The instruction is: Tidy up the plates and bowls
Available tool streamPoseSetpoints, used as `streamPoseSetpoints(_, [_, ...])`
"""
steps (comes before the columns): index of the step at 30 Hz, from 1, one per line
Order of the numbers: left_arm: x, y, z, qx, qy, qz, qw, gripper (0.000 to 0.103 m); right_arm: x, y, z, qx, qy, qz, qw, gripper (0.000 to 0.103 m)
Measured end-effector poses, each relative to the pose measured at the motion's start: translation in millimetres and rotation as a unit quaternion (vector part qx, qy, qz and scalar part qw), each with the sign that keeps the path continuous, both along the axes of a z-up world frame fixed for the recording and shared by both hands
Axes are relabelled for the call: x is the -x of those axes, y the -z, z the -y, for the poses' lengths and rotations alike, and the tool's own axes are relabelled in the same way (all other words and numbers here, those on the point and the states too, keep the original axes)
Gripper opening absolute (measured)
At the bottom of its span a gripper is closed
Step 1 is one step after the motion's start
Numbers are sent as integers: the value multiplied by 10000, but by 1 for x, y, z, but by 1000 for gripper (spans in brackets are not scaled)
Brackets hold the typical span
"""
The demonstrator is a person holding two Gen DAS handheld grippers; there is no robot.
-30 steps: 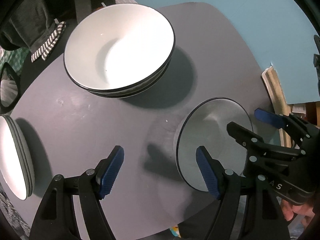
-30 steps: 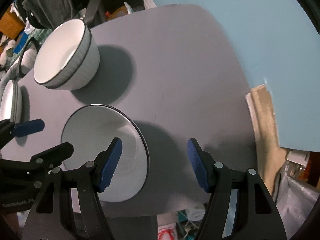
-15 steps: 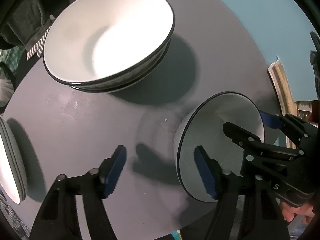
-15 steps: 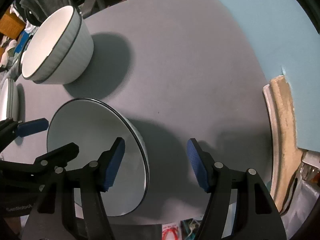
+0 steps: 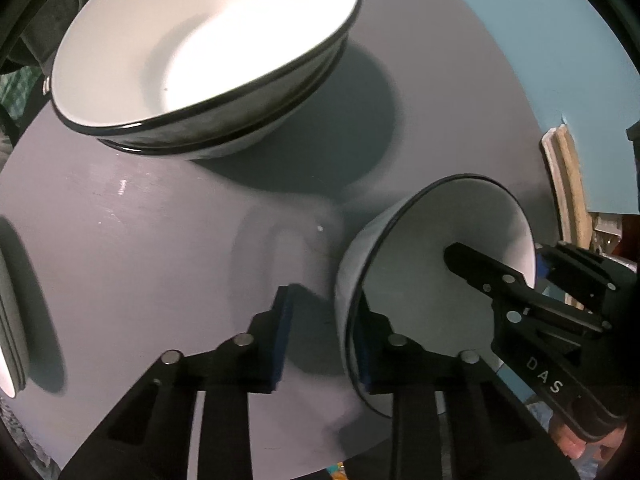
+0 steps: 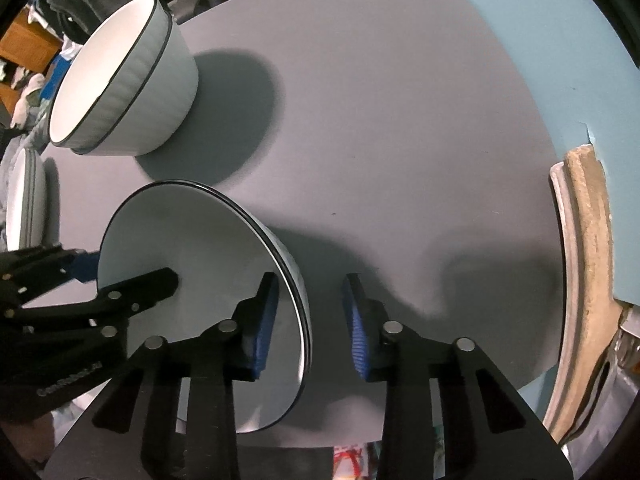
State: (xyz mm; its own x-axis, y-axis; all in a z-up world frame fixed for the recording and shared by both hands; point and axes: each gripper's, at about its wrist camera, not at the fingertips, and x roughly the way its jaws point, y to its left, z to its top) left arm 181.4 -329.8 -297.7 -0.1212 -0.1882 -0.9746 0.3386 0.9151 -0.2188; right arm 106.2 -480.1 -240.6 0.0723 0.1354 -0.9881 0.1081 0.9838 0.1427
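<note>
A small white bowl with a black rim (image 5: 432, 264) sits near the front edge of the grey round table (image 5: 160, 240). My left gripper (image 5: 320, 336) straddles its left wall, one finger inside and one outside, jaws narrowing but still apart. My right gripper (image 6: 308, 320) straddles its right wall (image 6: 200, 264) the same way, open. A stack of two larger white bowls (image 5: 200, 52) stands behind on the table; it also shows in the right wrist view (image 6: 128, 80).
A stack of white plates (image 5: 8, 320) lies at the table's left edge, also in the right wrist view (image 6: 24, 196). A blue wall (image 6: 560, 40) and a beige trim strip (image 6: 588, 260) lie beyond the table to the right. Clutter sits behind the table.
Both grippers have moved down and forward onto the small bowl's rim, and both jaws have narrowed around its wall. The bowl stack now looks closer.
</note>
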Motion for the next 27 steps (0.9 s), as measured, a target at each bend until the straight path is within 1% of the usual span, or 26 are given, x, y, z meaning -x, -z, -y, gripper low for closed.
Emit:
streamPoseSetpoints(2, [-1, 0, -1, 54, -5, -37, 10000, 17, -2, -1, -2, -74, -4, -15, 10000, 18])
streamPoseSetpoints(3, [-2, 1, -1, 119, -5, -78, 9999, 16, -2, -2, -3, -118, -17, -19, 9999, 12])
streamPoseSetpoints(4, [-2, 1, 0, 162, -10, -91, 9998, 13, -12, -9, -8, -114, -33, -31, 9999, 12])
streamPoseSetpoints(7, [-5, 2, -2, 201, -33, -118, 9997, 8, -13, -11, -9, -102, -37, -63, 9999, 12])
streamPoseSetpoints(9, [-6, 2, -3, 156, -2, -66, 9999, 8, -16, -12, -10, -137, -9, -98, 9999, 10])
streamPoseSetpoints(10, [1, 0, -3, 148, 16, -49, 9999, 8, -13, -12, -7, -136, -7, -105, 9999, 9])
streamPoseSetpoints(15, [6, -5, 2, 82, 123, 37, 9999, 7, -20, -14, -8, -136, 31, -148, 9998, 8])
streamPoseSetpoints(16, [9, -4, 9, 67, 136, 53, 9999, 7, -21, -15, -9, -122, 36, -169, 9998, 8])
streamPoseSetpoints(19, [14, -7, 15, 29, 131, 61, 9999, 7, -25, -18, -10, -90, 60, -229, 9997, 8])
streamPoseSetpoints(20, [13, -5, 23, 17, 130, 70, 9999, 6, -25, -19, -11, -96, 66, -240, 9996, 8])
streamPoseSetpoints(23, [18, -9, 21, 8, 118, 92, 9999, 6, -33, -19, -19, -133, 75, -256, 9996, 8])
streamPoseSetpoints(26, [22, -14, 18, 25, 89, 117, 9999, 6, -35, -25, -21, -107, 79, -264, 9996, 7])
streamPoseSetpoints(27, [21, -17, 18, 36, 82, 134, 9999, 6, -42, -28, -20, -97, 79, -269, 9996, 8])
